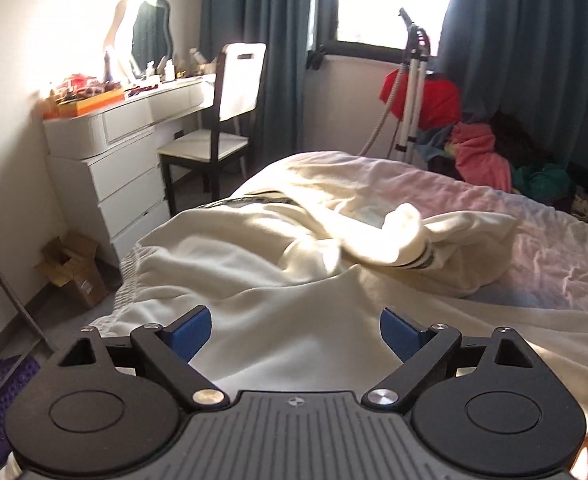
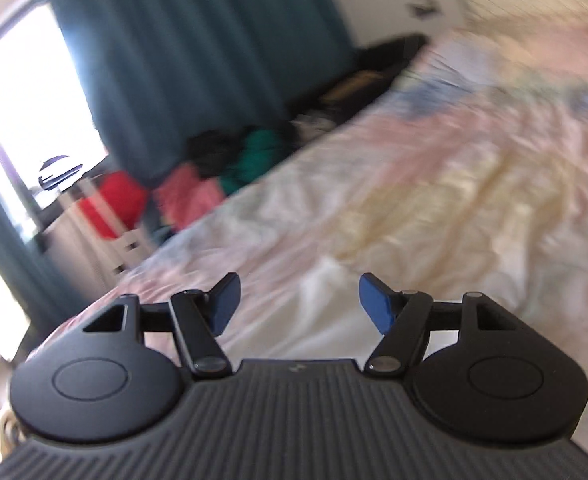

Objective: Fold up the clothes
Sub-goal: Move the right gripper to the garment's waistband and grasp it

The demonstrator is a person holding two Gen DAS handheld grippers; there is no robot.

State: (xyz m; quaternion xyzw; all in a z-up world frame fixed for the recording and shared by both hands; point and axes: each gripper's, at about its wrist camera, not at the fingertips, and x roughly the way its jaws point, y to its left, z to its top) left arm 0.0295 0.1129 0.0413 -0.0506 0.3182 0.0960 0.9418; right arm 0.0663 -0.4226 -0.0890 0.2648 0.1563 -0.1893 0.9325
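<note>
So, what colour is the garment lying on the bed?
Cream, with dark stripes on parts of it. The garment shows best in the left wrist view.

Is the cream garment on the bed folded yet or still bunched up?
Still bunched: the cream garment lies rumpled on the bed, one part flopped over it, with no flat, squared folds.

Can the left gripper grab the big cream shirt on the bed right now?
Probably yes. The left gripper is open and empty, and the cream shirt lies right under its fingers with nothing between them.
</note>
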